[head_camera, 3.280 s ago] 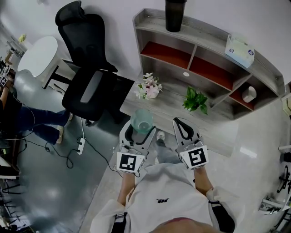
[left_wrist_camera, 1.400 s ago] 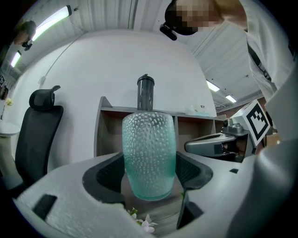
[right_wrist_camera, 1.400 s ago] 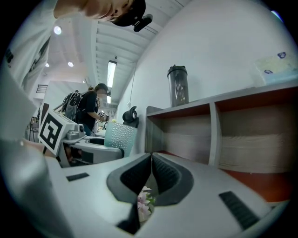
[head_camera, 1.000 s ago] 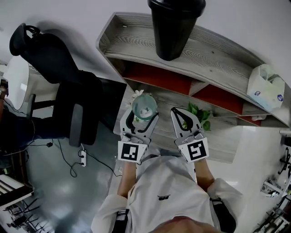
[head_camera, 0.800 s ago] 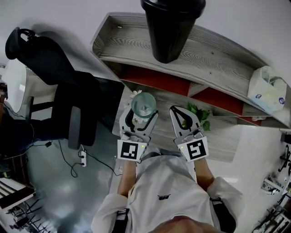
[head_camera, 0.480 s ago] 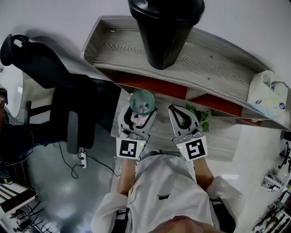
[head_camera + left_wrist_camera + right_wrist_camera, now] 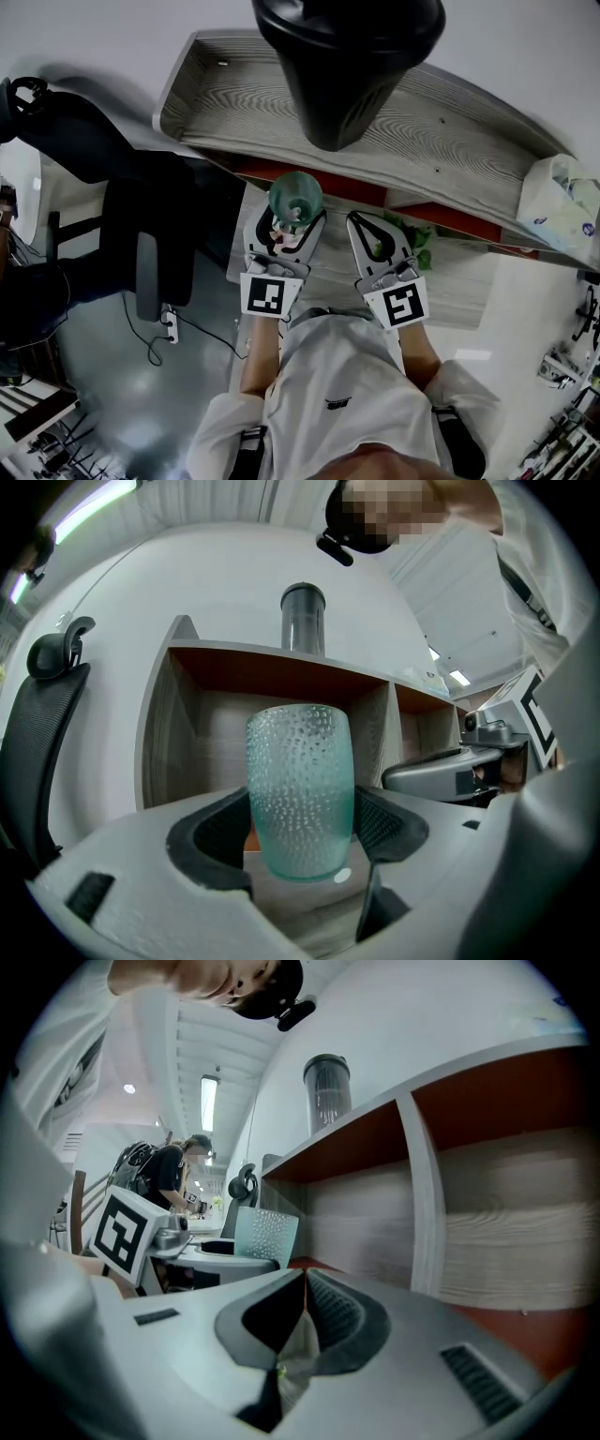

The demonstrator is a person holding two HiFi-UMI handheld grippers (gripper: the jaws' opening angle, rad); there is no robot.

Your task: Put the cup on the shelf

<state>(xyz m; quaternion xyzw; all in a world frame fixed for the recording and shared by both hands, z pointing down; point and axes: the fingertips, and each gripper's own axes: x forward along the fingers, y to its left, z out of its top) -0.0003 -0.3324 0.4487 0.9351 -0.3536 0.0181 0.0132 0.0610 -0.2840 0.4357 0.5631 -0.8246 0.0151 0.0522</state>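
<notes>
Cup (image 7: 295,194) nearer shelf (image 7: 225,94), in left gripper (image 7: 293,216)

I see the cup (image 7: 295,195) between the jaws of my left gripper (image 7: 294,210), before the left compartment of the shelf (image 7: 234,103). My right gripper (image 7: 358,221) is just right of it. On the shelf top stand a tumbler (image 7: 342,66) and, far right, a tissue box (image 7: 562,211). A chair (image 7: 141,216) is left of the shelf.

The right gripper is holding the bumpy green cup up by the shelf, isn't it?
No, the left gripper holds the bumpy green cup up by the shelf, as the left gripper view shows. The right gripper is shut and empty.
</notes>
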